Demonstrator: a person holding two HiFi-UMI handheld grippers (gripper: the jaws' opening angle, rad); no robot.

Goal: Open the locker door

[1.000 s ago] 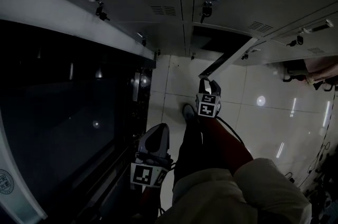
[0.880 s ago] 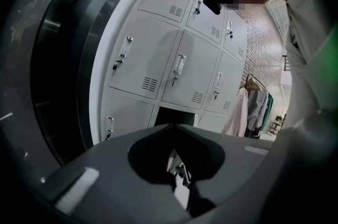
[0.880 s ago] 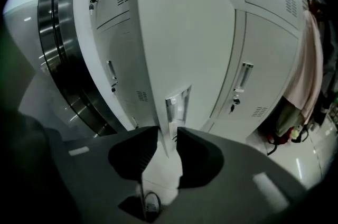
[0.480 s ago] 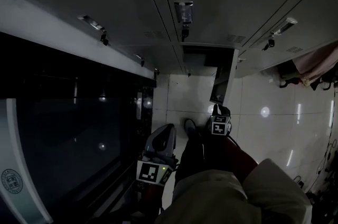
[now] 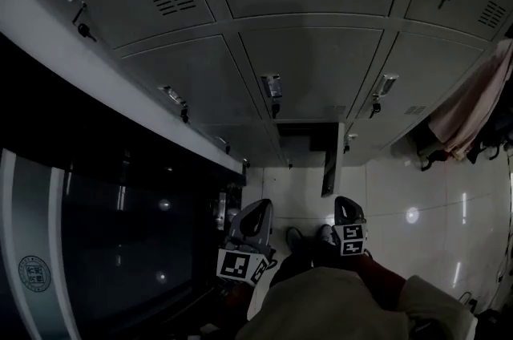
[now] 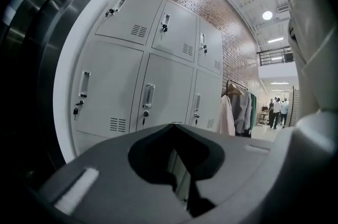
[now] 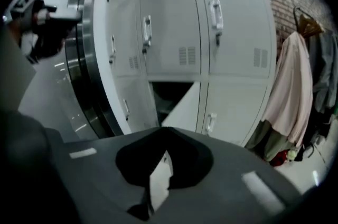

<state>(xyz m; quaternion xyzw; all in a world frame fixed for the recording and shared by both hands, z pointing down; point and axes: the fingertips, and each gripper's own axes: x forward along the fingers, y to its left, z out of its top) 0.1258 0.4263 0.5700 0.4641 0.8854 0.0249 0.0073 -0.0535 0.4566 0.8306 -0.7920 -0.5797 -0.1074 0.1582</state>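
The grey locker bank fills the upper head view. Its bottom middle locker door (image 5: 328, 164) (image 7: 182, 106) is swung out toward me, showing the dark compartment (image 5: 303, 139) (image 7: 168, 95). My right gripper (image 5: 347, 204) (image 7: 165, 129) hangs low in front of that door, apart from it, shut and with nothing between its jaws. My left gripper (image 5: 257, 208) (image 6: 172, 126) is beside my leg at the left, also shut and holding nothing, pointing at the lockers from a distance.
A pale coat (image 5: 471, 107) (image 7: 288, 92) hangs on a rack right of the lockers. A large dark panel with a metal frame (image 5: 96, 226) runs along the left. My legs and shoes (image 5: 293, 237) stand on the glossy tiled floor (image 5: 417, 194). People (image 6: 277, 112) stand far off.
The head view has tilted up, bringing more lockers into sight. The right gripper drew back from the open door's edge toward my body.
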